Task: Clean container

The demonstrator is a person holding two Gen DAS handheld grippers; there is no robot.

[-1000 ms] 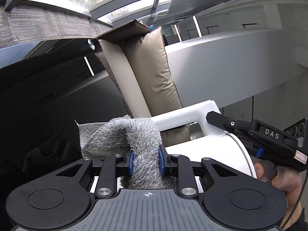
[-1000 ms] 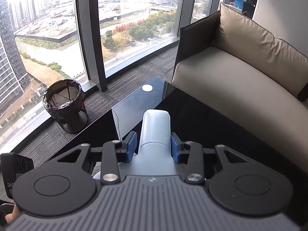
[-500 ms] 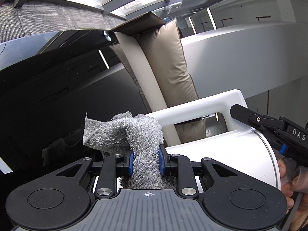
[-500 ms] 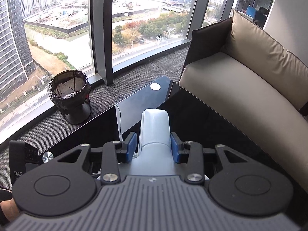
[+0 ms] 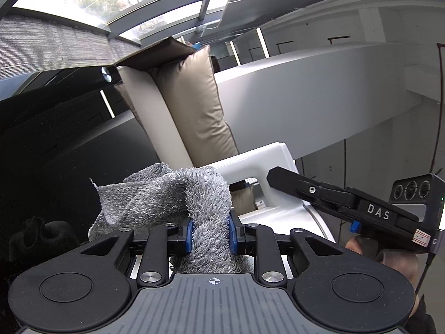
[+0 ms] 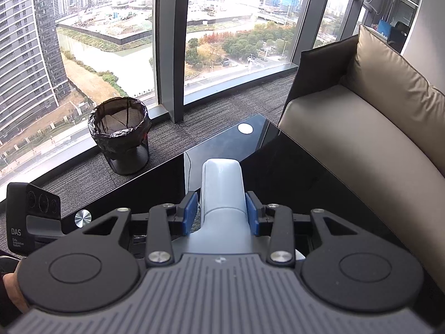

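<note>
Container handle, white and pale, sits pinched between the blue pads of the right gripper above a glossy black table. The left gripper is clamped on a shaggy grey cloth, held just beside the white container, with the cloth's loose end flopping to one side. Beyond them stand a beige sofa and, near the windows, a black-lined waste bin on grey carpet.

— What's shifted?
— The right tongs with the white container swung away from the left tongs, then back closer.
— And the view?
— The bin slid nearer, rightward.
</note>
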